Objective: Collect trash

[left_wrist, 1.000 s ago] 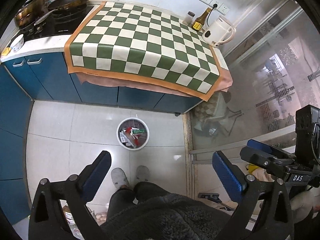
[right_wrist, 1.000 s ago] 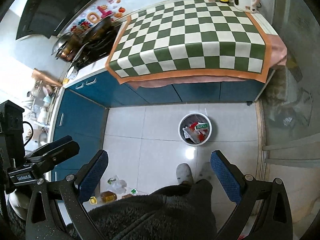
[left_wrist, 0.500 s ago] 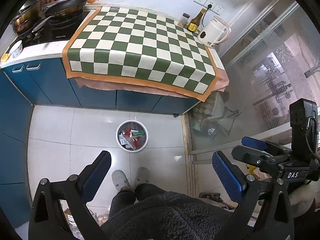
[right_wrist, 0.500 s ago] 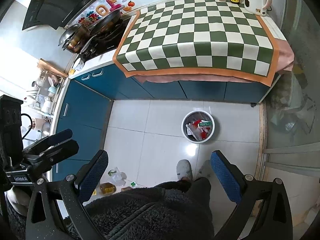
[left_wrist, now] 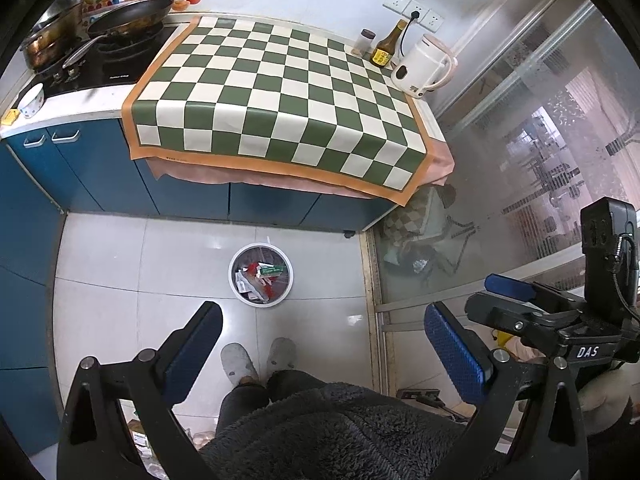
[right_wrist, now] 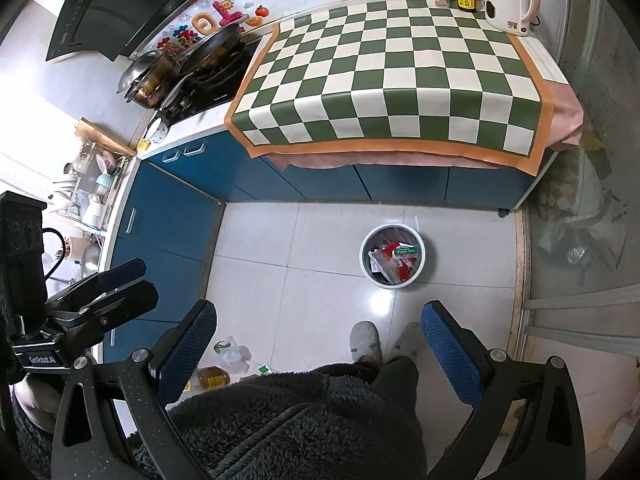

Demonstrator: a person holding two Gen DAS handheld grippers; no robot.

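Observation:
A white round trash bin (left_wrist: 261, 274) (right_wrist: 392, 255) stands on the tiled floor in front of the counter, holding wrappers, a green-and-white box and red scraps. My left gripper (left_wrist: 322, 344) is open and empty, held high above the floor near the person's slippers. My right gripper (right_wrist: 316, 340) is also open and empty, at a similar height. The green-and-white checkered cloth (left_wrist: 280, 100) (right_wrist: 396, 72) on the counter carries no loose trash. Each view shows the other gripper at its edge.
A white kettle (left_wrist: 422, 66), a brown bottle (left_wrist: 386, 44) and a small jar stand at the counter's back right. Pans (left_wrist: 128, 16) sit on the stove at left. A plastic bag and a bottle (right_wrist: 214, 376) lie on the floor by the blue cabinets. A glass door (left_wrist: 520, 160) is on the right.
Both grippers have risen and tilted slightly, so the counter and bin sit lower and smaller in view. Both stay open and empty.

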